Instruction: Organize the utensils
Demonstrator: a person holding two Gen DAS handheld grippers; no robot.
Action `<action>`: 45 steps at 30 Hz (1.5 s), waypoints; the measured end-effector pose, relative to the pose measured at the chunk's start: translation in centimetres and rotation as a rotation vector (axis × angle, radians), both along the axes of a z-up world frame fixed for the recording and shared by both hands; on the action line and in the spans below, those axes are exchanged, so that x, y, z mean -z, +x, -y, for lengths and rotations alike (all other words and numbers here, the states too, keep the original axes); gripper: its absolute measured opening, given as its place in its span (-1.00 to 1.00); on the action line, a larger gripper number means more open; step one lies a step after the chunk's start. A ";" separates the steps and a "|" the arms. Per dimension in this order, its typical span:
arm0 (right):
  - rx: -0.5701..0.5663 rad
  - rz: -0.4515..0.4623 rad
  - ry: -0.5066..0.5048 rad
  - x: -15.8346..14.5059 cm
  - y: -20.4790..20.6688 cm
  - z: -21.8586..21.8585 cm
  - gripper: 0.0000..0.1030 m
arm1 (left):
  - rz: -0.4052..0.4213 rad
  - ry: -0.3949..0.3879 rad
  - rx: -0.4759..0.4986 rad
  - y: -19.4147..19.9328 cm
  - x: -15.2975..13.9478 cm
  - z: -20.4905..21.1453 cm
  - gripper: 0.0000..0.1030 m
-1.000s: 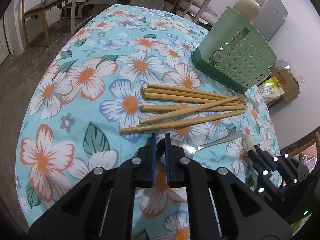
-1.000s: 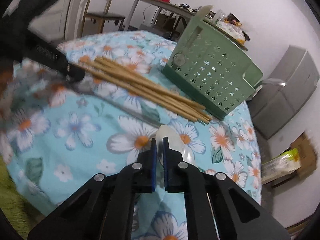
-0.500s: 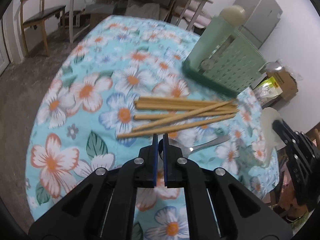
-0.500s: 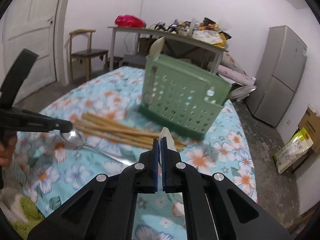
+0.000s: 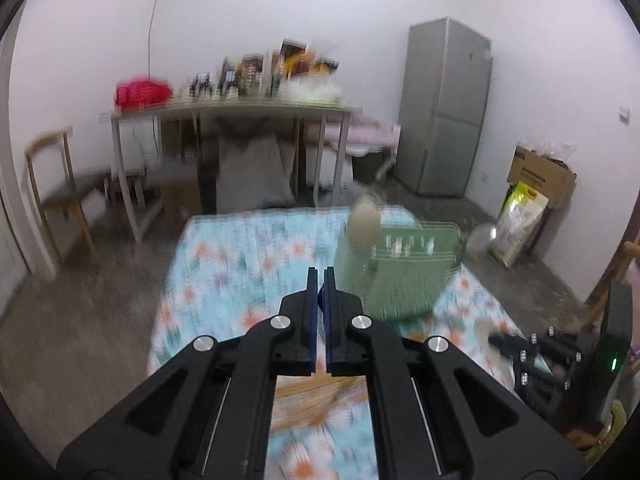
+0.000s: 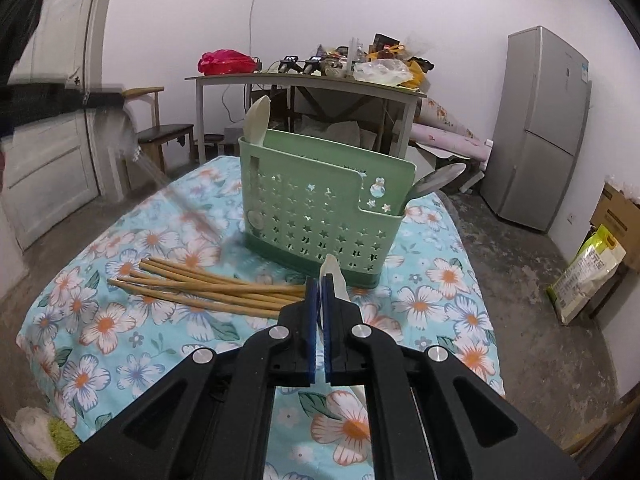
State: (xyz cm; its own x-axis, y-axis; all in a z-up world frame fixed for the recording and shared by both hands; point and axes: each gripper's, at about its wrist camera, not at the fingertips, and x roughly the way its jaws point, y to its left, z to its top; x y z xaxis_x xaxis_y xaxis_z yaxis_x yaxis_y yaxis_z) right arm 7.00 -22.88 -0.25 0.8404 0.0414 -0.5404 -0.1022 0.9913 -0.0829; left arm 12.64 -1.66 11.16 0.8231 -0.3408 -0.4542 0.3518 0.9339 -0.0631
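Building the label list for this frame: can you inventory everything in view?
utensil holder: 1, green, on floral cloth
chopsticks: about 6, wooden, loose on cloth before holder
cream spoon: 1, cream, standing in holder's left end
metal spoon: 1, silver, holder's right end
floral cloth: 1, turquoise, covers table
fridge: 1, grey, right wall
side table: 1, grey, cluttered, back wall
held spoon: 1, cream, in right jaws
right gripper: 1, black, jaws shut on held spoon
left gripper: 1, black, jaws shut, contents unclear
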 end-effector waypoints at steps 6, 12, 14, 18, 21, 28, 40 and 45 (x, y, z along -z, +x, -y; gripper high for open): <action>0.003 -0.001 0.010 0.0 0.1 0.3 -0.95 | 0.177 0.097 0.009 1.3 -3.7 2.7 -0.98; 0.010 -0.007 0.030 0.1 0.3 0.7 -0.95 | 0.257 0.139 0.056 2.4 -5.7 5.5 -0.98; 0.012 -0.007 0.033 0.0 0.5 0.9 -0.95 | 0.272 0.150 0.070 2.2 -6.3 6.2 -0.98; 0.013 -0.008 0.036 0.1 0.8 1.1 -0.95 | 0.300 0.155 0.088 2.1 -7.6 7.2 -0.98; 0.010 -0.010 0.039 0.2 0.9 1.1 -0.95 | 0.314 0.163 0.087 2.6 -8.0 7.7 -0.99; 0.011 -0.013 0.041 0.2 1.0 1.1 -0.95 | 0.300 0.290 0.119 5.4 -5.7 10.9 -0.99; 0.015 -0.013 0.036 0.4 1.3 1.2 -0.95 | 0.113 0.291 0.165 11.3 -0.1 12.9 -0.95; 0.023 -0.009 0.037 0.3 1.2 1.3 -0.95 | 0.071 0.129 0.140 12.1 -1.1 10.6 -0.78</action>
